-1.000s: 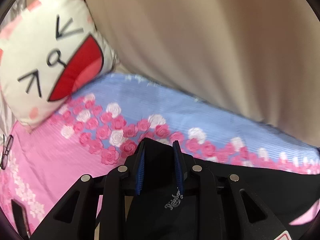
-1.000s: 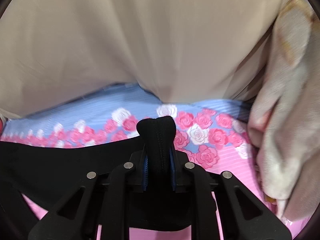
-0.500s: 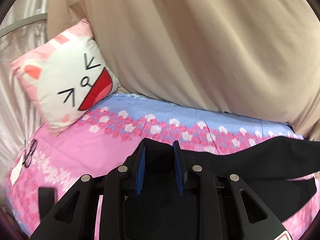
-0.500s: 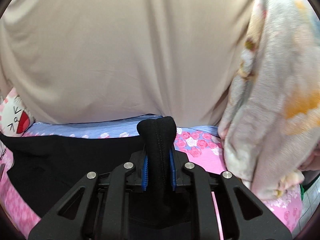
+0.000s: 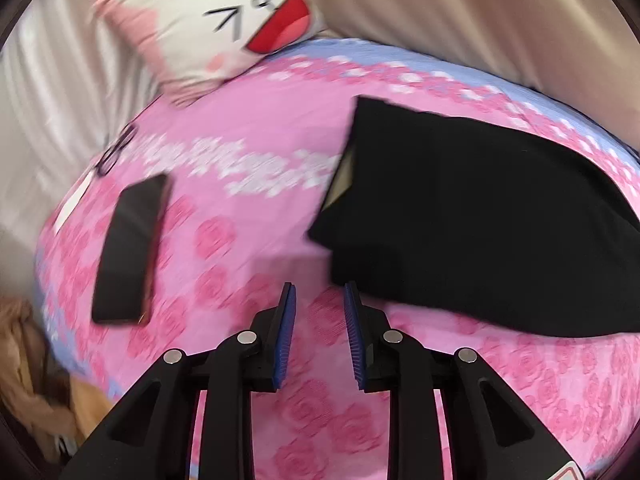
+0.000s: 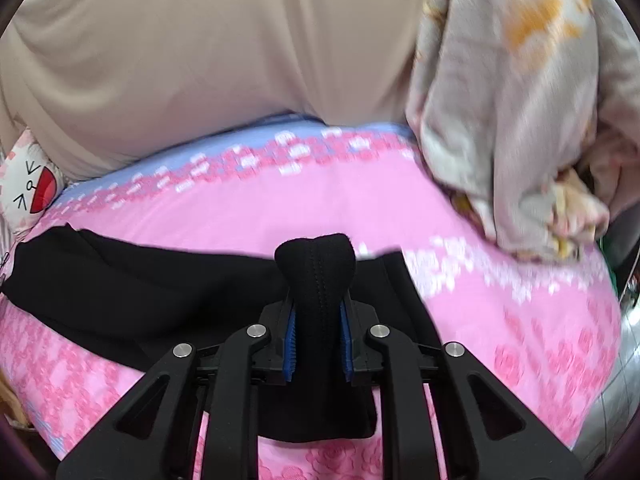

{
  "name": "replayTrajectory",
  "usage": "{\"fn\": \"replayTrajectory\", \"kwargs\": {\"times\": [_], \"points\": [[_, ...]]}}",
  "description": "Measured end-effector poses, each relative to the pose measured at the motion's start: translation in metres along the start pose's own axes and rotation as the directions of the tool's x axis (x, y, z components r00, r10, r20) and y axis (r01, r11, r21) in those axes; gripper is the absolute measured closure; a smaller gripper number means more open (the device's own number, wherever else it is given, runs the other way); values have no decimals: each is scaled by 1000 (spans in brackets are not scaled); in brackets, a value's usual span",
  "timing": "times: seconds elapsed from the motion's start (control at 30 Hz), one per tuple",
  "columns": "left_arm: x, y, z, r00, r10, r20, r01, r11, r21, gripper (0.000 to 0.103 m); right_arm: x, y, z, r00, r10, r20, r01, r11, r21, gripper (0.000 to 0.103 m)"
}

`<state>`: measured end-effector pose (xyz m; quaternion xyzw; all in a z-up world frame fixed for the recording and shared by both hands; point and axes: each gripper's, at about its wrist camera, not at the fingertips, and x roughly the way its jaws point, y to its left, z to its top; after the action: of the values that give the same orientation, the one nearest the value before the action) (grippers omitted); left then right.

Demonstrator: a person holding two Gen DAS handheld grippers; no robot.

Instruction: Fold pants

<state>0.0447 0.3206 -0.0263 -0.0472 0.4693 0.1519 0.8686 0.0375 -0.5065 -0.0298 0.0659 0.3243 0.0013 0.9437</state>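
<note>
- Left wrist view: my left gripper is spread, nothing between the blue pads, hovering over the pink rose bedsheet. The black pants lie on the sheet just ahead and to the right, layered double with a lighter inner lining showing at the left edge. I judge at least one fold is made. A dark flat phone-like slab lies well to the left; a cartoon-face pillow sits at the far side.
- Right wrist view: my right gripper is pinching a bunched corner of the pants, the rest trailing left across the sheet. I judge this end needs laying down, perhaps a further fold.
- Writing: none legible in either view; motion blur.
</note>
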Motion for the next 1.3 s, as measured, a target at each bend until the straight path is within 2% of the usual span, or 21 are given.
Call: {"fn": "replayTrajectory", "kwargs": {"times": [0.1,0.17,0.23,0.3,0.37,0.4,0.43,0.5,0.57,0.63,0.67,0.77,0.83,0.93,1.0,1.03,1.07,1.1,1.2,1.27,1.3], "points": [[-26,6,9,998,-14,55,17,998,-58,81,5,-7,-3,1000,-1,-7,2,1000,25,86],[-46,-17,24,992,31,123,-31,1000,-6,80,11,-5,9,1000,-21,-12,21,1000,21,86],[-54,-46,39,986,13,166,-23,998,61,59,9,5,31,999,-45,25,46,999,-25,86],[-56,-84,48,980,-24,197,-1,992,123,50,-24,23,60,984,-31,174,44,996,-71,86],[-52,-112,47,981,-65,183,34,985,168,50,-69,35,71,941,2,339,39,993,-114,83],[-45,-127,44,982,-93,163,61,980,191,50,-75,37,67,932,-22,362,75,988,-135,71],[-38,-135,39,984,-103,147,73,977,200,50,-78,36,58,932,-63,357,129,978,-163,66],[-23,-147,23,987,-125,103,101,972,214,50,-64,13,26,960,-164,226,202,967,-157,42],[-12,-154,8,990,-127,66,110,969,221,50,-62,-21,-13,969,-229,94,237,968,-80,41],[-4,-166,-3,994,-98,47,83,963,255,50,-77,-44,-35,968,-243,54,243,970,13,41],[-3,-170,-2,995,-90,47,74,959,272,50,-88,-54,-41,976,-214,47,210,974,83,40],[-6,-193,8,989,-131,62,108,951,291,50,-96,-73,-33,998,-52,32,42,962,269,16],[-11,-210,18,975,-213,61,188,942,277,50,-82,-76,-21,999,47,2,-45,940,338,16],[-14,-233,21,953,-302,34,282,922,266,50,-32,-81,5,985,135,-106,-82,914,398,16],[-15,-247,19,941,-337,20,320,908,270,50,11,-82,15,973,118,-198,-34,923,383,18],[-16,-252,17,939,-343,19,326,906,272,50,29,-81,18,964,119,-236,-22,927,375,26],[-15,-257,14,938,-346,15,330,904,271,50,45,-76,23,957,112,-269,-11,936,351,63],[-15,-260,11,939,-343,12,328,906,268,50,46,-69,30,960,89,-267,3,946,325,89],[-11,-263,3,944,-328,-8,318,909,270,48,-13,-31,64,998,62,-24,-57,983,172,93],[-6,-259,-5,951,-307,-26,302,913,275,48,-66,-10,65,989,34,143,-36,999,17,93],[-2,-257,-6,954,-297,-32,294,914,279,48,-76,-9,56,987,-7,163,14,999,-43,91]]}}
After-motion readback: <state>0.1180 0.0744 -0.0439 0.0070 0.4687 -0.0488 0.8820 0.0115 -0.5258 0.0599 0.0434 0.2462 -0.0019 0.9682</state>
